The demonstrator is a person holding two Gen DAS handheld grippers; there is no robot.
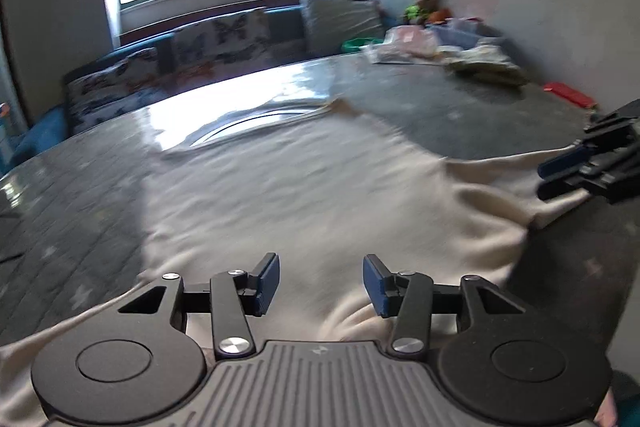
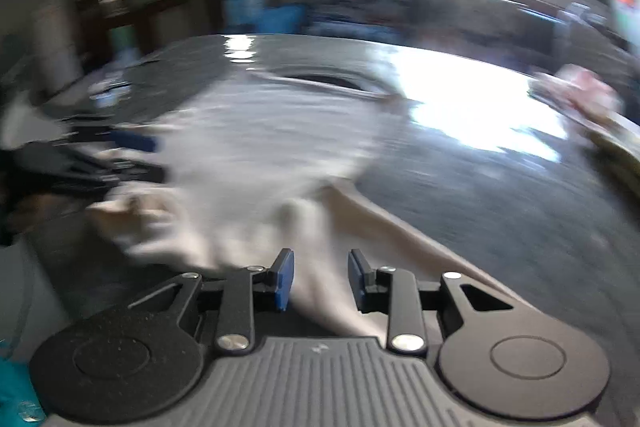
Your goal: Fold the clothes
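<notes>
Shirt (image 1: 304, 179) lies spread on the table (image 1: 480, 115), collar toward the window.

Left wrist view: the left gripper (image 1: 320, 283) points forward and down over the near part of the shirt. Its jaws stand apart and nothing sits between the blue pads (image 1: 267, 283); the cloth lies beneath them, not pinched. The shirt is cream, wrinkled, with its neck opening at the far edge. The right gripper (image 1: 560, 175) enters from the right edge, its tips over the shirt's right side, where the fabric is bunched.

Right wrist view: the picture is blurred. The right gripper (image 2: 320, 277) points down over a drawn-up strip of cloth that runs between its parted jaws; the pads (image 2: 285, 279) do not visibly press on it. The shirt's body lies ahead and to the left. The left gripper (image 2: 144, 157) sits at the left edge, at the shirt's far side.
</notes>
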